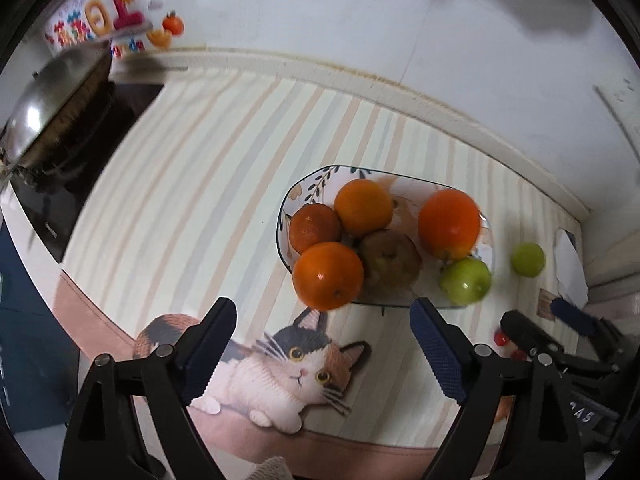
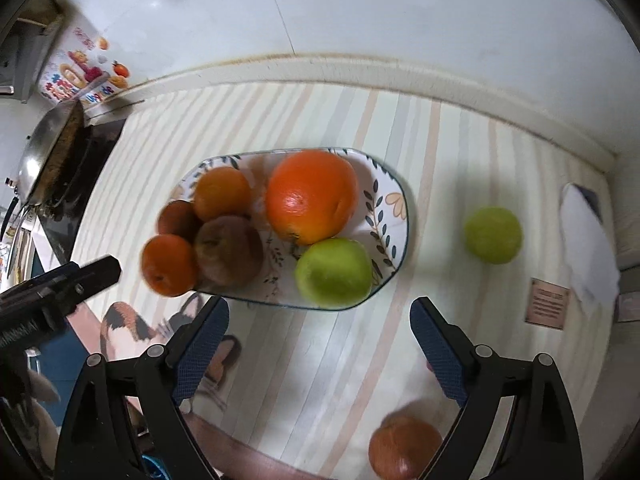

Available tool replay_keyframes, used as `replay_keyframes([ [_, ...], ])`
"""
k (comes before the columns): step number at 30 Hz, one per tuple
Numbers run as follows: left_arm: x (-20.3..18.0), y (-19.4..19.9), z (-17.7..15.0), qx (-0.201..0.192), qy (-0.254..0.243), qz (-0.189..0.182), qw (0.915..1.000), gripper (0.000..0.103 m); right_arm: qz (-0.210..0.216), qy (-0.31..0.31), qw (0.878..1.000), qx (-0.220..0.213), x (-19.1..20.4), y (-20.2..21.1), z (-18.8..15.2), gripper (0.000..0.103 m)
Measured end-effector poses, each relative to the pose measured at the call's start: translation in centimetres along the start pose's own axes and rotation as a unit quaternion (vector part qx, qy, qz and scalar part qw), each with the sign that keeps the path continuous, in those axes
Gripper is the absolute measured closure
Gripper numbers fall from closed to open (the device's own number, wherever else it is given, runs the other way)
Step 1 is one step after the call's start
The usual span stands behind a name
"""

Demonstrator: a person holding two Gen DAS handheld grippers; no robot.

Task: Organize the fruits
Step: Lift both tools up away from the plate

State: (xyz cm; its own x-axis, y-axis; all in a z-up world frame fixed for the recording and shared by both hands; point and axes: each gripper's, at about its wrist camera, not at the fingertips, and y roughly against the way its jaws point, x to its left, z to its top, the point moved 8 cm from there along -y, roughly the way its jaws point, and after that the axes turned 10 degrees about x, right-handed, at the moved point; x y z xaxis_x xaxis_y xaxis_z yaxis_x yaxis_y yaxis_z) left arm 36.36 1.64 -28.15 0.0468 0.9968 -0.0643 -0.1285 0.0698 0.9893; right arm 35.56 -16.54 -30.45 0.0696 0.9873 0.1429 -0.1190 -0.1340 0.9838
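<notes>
Right wrist view: both grippers [image 2: 320, 340] empty, jaws wide. Centre over the loose green fruit [image 2: 493, 234], grip gently, lower onto the plate [image 2: 394, 196].

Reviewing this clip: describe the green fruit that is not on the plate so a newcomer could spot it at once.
Start at the oval white ceramic plate with leaf pattern on the striped tablecloth. In the right wrist view, look right of the plate, toward the white folded cloth: the small round green fruit lies alone on the tablecloth. Its lookalike, the larger green apple, sits on the plate beside a big orange.
</notes>
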Motion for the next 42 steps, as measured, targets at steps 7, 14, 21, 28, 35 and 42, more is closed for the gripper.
replay_keyframes([
  [7,-0.8,5.1,-3.1,-0.04,-0.03,0.003,0.9987,0.014,-0.019,0.002,0.999,-0.045,1.1,6.9,-3.4,0.008],
  [14,-0.7,9.8,-5.7,-0.085,-0.046,0.006,0.9953,0.014,-0.021,-0.001,0.996,-0.083,2.4,12.6,-7.5,0.008],
  [21,-0.4,12.9,-7.9,-0.104,-0.056,0.0,0.993,0.014,-0.016,-0.009,0.994,-0.111,3.4,16.8,-10.5,0.008],
  [28,-0.7,15.5,-8.5,-0.13,-0.06,0.0,0.9897,0.014,-0.01,-0.012,0.991,-0.133,4.2,19.7,-11.7,0.008],
  [35,-1.2,15.5,-8.5,-0.13,-0.045,-0.003,0.9905,0.014,0.003,-0.004,0.989,-0.145,4.1,21.0,-11.1,0.008],
  [42,-3.6,12.0,-7.6,-0.1,-0.041,0.008,0.9941,0.014,0.034,-0.038,0.991,-0.121,0.6,18.7,-9.9,0.008],
])
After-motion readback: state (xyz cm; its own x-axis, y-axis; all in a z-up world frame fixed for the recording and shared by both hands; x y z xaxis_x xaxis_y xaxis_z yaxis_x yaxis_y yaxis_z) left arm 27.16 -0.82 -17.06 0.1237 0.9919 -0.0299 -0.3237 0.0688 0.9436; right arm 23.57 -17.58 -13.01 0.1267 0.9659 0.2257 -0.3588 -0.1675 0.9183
